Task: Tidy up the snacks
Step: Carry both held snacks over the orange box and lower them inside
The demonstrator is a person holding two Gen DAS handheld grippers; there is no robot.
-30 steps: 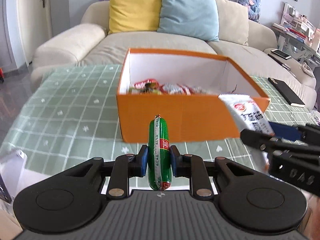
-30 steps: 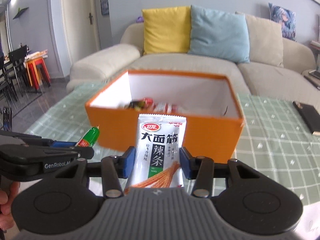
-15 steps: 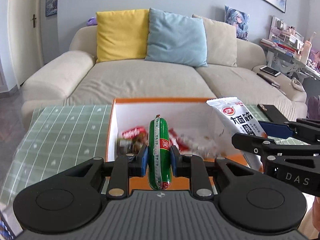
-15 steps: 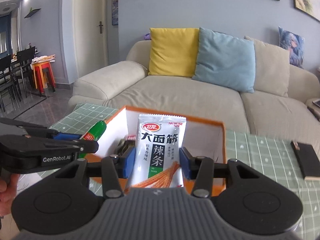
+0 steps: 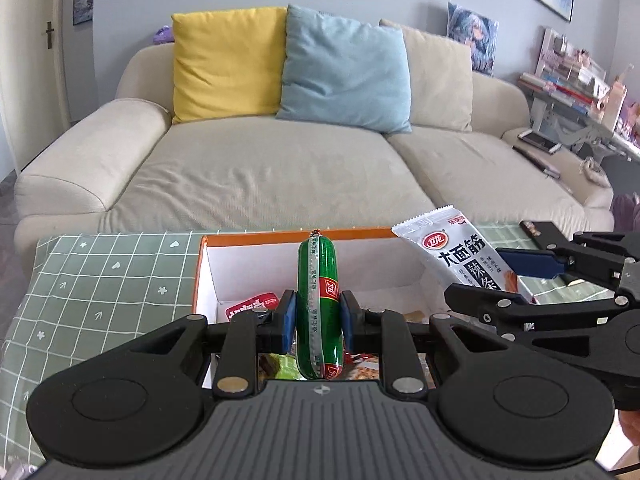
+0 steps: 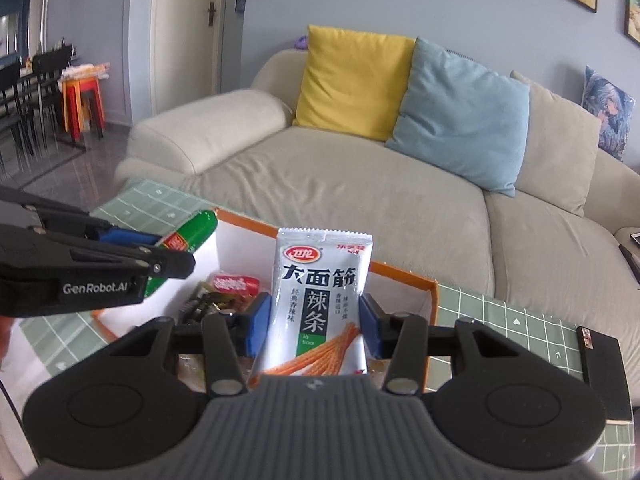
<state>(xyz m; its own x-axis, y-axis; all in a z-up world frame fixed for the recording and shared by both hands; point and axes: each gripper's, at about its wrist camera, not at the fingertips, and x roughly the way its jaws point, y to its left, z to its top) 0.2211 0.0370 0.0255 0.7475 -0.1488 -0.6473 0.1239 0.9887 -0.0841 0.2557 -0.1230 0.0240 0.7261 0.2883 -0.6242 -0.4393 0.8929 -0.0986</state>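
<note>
- Left gripper (image 5: pixel 318 322): blue pads pinch a green plastic-wrapped sausage stick with a red label (image 5: pixel 319 304), held upright over the open orange cardboard box with white inner walls (image 5: pixel 260 237).
- Right gripper (image 6: pixel 316 322): pads clamp a white-and-silver spicy-strip snack packet (image 6: pixel 320 288) by its side edges, upright, above the same box.
- Box sits on a green grid-patterned tablecloth (image 5: pixel 100 280); red-wrapped snacks (image 6: pixel 234 284) lie inside.
- Beige fabric sofa (image 5: pixel 260 168) beyond.
</note>
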